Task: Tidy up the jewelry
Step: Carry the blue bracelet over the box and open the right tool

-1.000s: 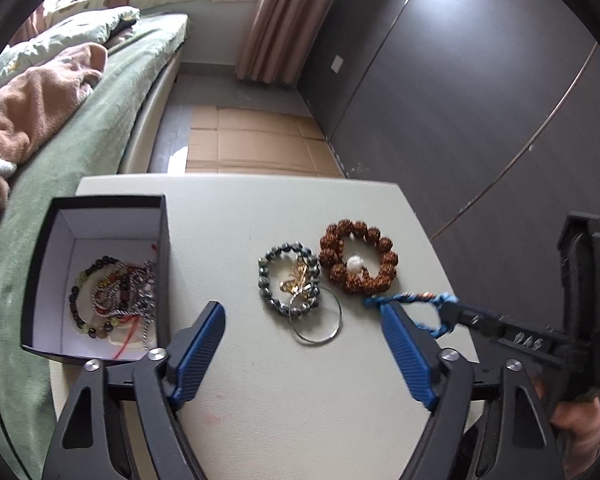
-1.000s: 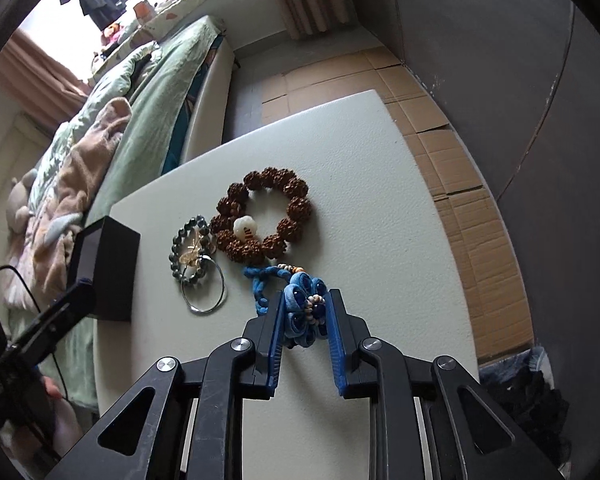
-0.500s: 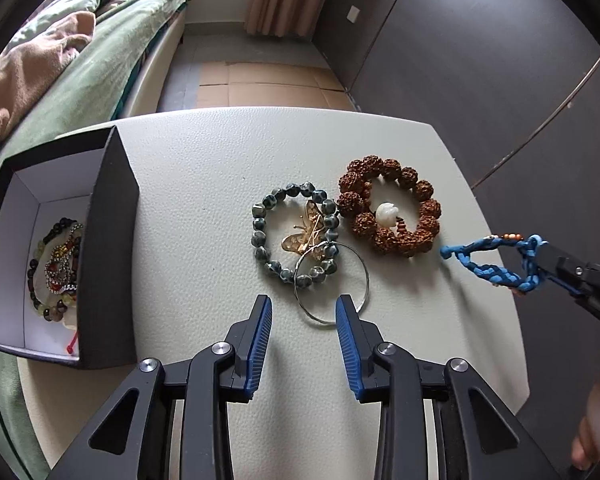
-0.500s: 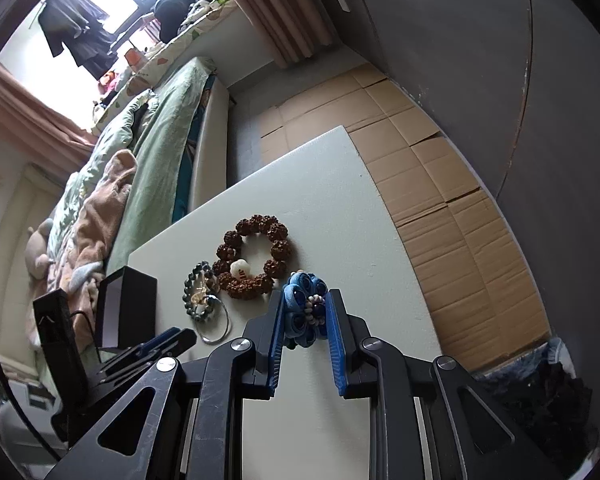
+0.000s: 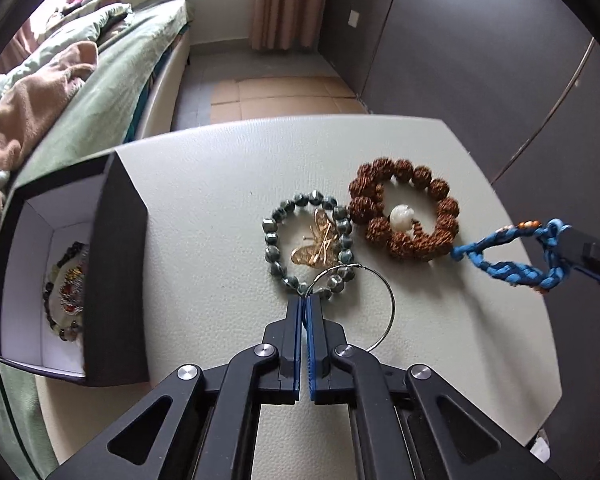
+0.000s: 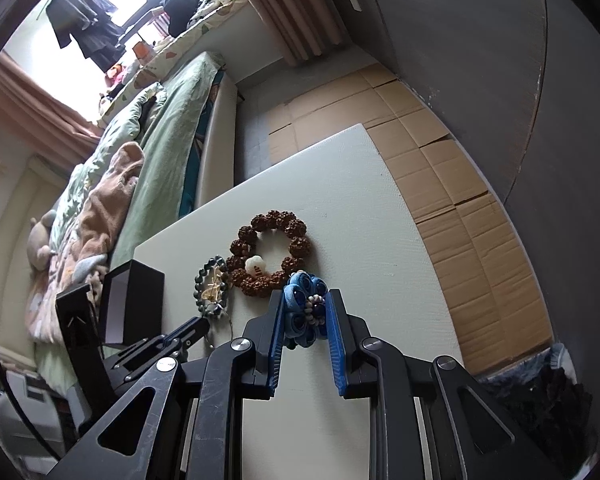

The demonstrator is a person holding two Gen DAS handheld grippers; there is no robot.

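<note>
My left gripper (image 5: pixel 303 303) is down on the pale table (image 5: pixel 220 184), shut on the near-left edge of a thin silver hoop (image 5: pixel 392 308). The hoop overlaps a dark green bead bracelet (image 5: pixel 274 256) with a gold butterfly piece (image 5: pixel 316 244) inside it. A brown knobbly bead bracelet (image 5: pixel 440 190) with one white bead touches it on the right. My right gripper (image 6: pixel 305 316) is shut on a blue braided cord ornament (image 6: pixel 300 312), whose loop (image 5: pixel 512 270) hangs at the table's right side.
An open black box (image 5: pixel 116 264) with a white lining stands at the left and holds several bracelets (image 5: pixel 66 284). A bed (image 5: pixel 100 92) with green covers runs beyond the table's left edge. Cardboard sheets (image 6: pixel 460 208) cover the floor on the right.
My left gripper came down and forward to the silver hoop and its jaws went from wide open to shut on it. The right gripper has risen, carrying the blue cord ornament with it.
</note>
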